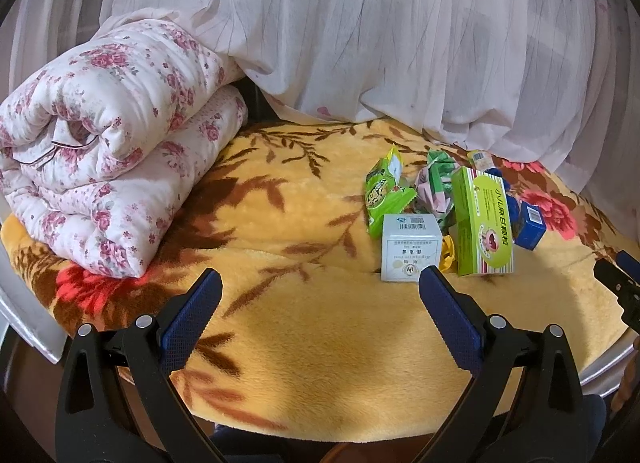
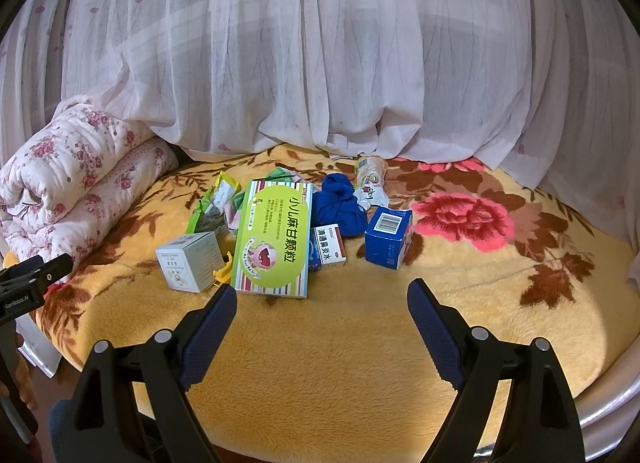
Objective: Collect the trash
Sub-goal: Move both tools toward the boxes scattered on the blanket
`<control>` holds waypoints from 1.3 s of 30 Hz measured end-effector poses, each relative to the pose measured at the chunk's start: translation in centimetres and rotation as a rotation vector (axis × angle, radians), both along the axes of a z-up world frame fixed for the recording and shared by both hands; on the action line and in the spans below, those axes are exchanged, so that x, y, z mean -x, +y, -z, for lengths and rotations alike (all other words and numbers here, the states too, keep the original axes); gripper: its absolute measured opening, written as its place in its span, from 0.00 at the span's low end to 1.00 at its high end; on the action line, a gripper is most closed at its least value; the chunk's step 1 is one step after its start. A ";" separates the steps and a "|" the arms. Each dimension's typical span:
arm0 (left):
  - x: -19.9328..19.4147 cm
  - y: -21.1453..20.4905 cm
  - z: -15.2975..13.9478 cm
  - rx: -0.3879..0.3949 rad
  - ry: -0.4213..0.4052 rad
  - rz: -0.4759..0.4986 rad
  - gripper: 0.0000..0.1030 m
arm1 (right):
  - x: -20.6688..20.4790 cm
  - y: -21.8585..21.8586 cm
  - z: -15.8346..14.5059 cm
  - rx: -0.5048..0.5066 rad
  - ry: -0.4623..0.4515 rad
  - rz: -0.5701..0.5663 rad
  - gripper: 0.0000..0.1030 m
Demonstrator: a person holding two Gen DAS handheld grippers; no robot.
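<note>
Yellow blanket [image 2: 340, 343] bare before green box [image 2: 276, 239].

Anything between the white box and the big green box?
Yes: a small yellow plastic piece sits in the gap between the white box and the green box, clearest in the right wrist view.

A sheer white curtain [image 2: 320, 63] with small pink petals fills the upper frame, daylight glowing through. Below spreads a yellow plush blanket [image 2: 340, 343] patterned with brown leaves and red flowers. A folded floral quilt [image 1: 108, 167] sits at left.
</note>
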State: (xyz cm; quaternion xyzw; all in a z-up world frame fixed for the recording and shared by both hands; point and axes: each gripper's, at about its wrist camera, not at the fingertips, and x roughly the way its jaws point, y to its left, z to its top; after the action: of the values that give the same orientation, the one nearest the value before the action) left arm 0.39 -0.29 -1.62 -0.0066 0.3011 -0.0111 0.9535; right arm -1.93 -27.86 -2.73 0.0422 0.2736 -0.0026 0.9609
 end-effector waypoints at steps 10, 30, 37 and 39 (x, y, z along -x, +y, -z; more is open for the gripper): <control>0.0 -0.2 0.4 0.002 0.007 0.014 0.93 | 0.0 0.0 0.0 -0.002 0.002 0.000 0.83; -0.1 -0.3 0.6 0.004 0.028 0.021 0.93 | 0.0 0.0 0.1 0.000 0.001 0.000 0.83; -0.1 -0.4 0.6 0.003 0.029 0.020 0.93 | -0.1 0.0 0.1 0.000 0.002 0.001 0.83; 0.0 -0.4 0.7 0.005 0.031 0.020 0.93 | -0.1 0.0 0.1 0.000 0.003 0.001 0.83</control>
State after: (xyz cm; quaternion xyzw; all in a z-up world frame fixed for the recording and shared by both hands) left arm 0.43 -0.67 -2.30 -0.0062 0.3159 -0.0216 0.9485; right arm -1.87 -27.86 -2.80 0.0426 0.2749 -0.0033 0.9605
